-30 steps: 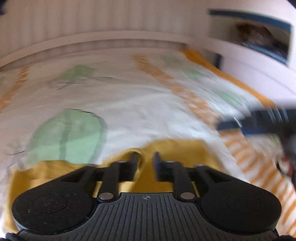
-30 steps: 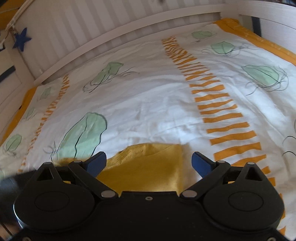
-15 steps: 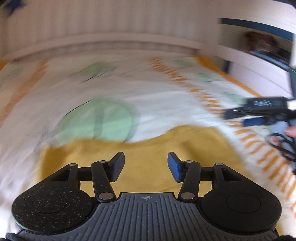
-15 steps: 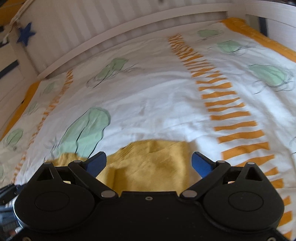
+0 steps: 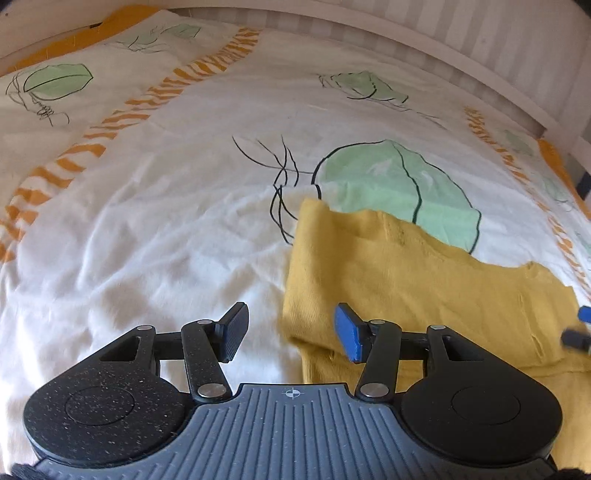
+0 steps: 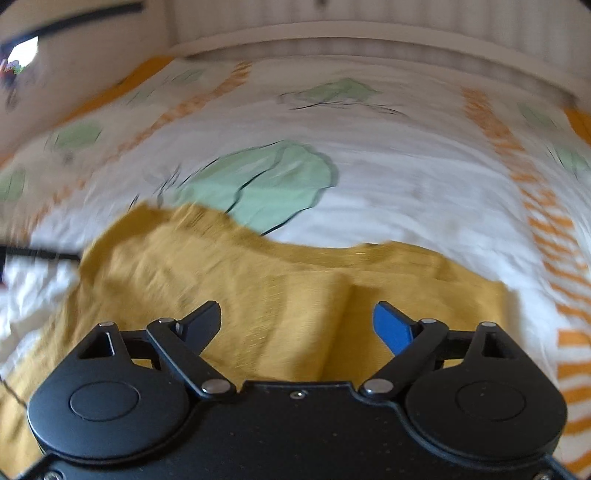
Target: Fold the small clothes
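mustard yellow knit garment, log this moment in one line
item: mustard yellow knit garment flat on leaf-print bedsheet | left tongs: open, at its edge | right tongs: open, closing, above it

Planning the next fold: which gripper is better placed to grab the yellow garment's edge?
Probably left: the left gripper, open, straddles the mustard-yellow knitted garment's side edge. The right gripper hovers over its middle.

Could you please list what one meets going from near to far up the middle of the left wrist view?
Left gripper → yellow garment → green leaf print on the white bedspread → white slatted bed rail.
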`<state>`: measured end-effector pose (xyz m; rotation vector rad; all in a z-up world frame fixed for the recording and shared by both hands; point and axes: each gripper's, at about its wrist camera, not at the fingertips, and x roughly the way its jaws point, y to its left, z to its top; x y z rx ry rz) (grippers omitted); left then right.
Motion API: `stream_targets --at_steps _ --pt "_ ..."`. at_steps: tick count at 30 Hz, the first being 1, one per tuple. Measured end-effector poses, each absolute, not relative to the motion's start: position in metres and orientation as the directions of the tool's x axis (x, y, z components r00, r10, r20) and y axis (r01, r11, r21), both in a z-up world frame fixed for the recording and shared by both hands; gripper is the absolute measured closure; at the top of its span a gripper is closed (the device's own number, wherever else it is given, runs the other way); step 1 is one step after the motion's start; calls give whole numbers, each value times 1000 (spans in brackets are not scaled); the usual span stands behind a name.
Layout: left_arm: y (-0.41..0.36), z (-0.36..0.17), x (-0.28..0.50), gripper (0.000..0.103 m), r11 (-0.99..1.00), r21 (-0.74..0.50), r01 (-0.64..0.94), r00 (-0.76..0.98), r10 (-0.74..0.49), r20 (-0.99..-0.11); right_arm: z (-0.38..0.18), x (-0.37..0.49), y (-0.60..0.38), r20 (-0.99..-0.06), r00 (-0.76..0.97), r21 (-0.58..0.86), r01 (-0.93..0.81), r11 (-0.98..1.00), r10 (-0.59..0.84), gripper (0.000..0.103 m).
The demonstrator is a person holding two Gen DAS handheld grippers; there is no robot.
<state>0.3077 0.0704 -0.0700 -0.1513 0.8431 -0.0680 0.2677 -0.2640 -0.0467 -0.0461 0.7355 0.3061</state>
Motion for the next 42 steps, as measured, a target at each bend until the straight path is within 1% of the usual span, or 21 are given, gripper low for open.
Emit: stream_targets --at_steps 2,5,7,9,12,14,16,20,22,24,26,27,28,29,30,31,32,34,38,40,42 --pt "67 -75 310 53 988 -154 6 655 -120 -746 -52 265 -246 -681 694 -21 -338 941 234 13" --pt "71 -85 306 53 985 -172 5 626 -138 -768 -65 263 -230 -700 699 -167 -359 918 147 13" --pt "73 -87 305 53 986 -169 1 621 -133 -772 -72 266 -235 -713 696 -221 -335 916 82 17" --pt "75 -85 304 53 986 -167 -6 623 -127 -772 -74 270 -252 -719 694 -226 -277 934 32 17" --pt "75 -83 304 53 987 -158 -13 626 -115 -771 -71 280 -288 -735 677 -176 -121 977 -49 17" --pt "74 -82 304 53 987 -160 -13 625 -117 -772 -66 283 -314 -738 671 -107 -28 994 -61 17" --pt "74 -83 305 53 986 -163 -14 623 -119 -773 -61 282 -332 -736 677 -19 8 1000 -20 17" --pt "74 -82 304 53 987 -160 -15 628 -115 -770 -64 281 -348 -736 666 178 12 984 125 18" --pt "74 -81 304 53 988 -157 -15 631 -113 -768 -73 284 -349 -748 643 237 25 971 166 27" --pt "75 -80 304 53 988 -155 -13 633 -112 -766 -79 285 -350 -751 631 270 22 963 196 32" --pt "75 -80 304 53 988 -156 -13 635 -113 -764 -81 283 -348 -746 634 280 19 960 205 34" --pt "75 -79 303 53 988 -157 -12 636 -114 -763 -80 284 -347 -743 635 285 15 958 211 37" --pt "75 -79 303 53 988 -157 -9 637 -115 -762 -81 285 -345 -742 634 293 11 956 220 44" --pt "74 -79 303 53 988 -156 -7 638 -115 -762 -81 285 -344 -743 631 297 11 955 224 48" --pt "74 -79 303 53 988 -154 -6 639 -115 -761 -81 285 -344 -743 631 296 13 955 222 59" --pt "74 -78 302 53 988 -152 -6 641 -113 -759 -81 287 -343 -741 635 290 11 957 217 75" --pt "74 -78 302 53 988 -151 -5 644 -113 -756 -80 286 -341 -738 638 286 4 958 218 84" --pt "73 -76 302 53 989 -150 -2 653 -113 -749 -74 285 -339 -730 647 286 -6 958 221 90" --pt "70 -73 302 53 990 -139 15 670 -113 -733 -46 275 -337 -685 705 226 -32 974 182 91" --pt "69 -73 302 53 990 -138 21 673 -116 -731 -41 275 -346 -693 708 201 12 980 133 91" --pt "68 -75 303 53 990 -141 22 665 -120 -737 -48 278 -358 -714 694 190 69 979 90 91"
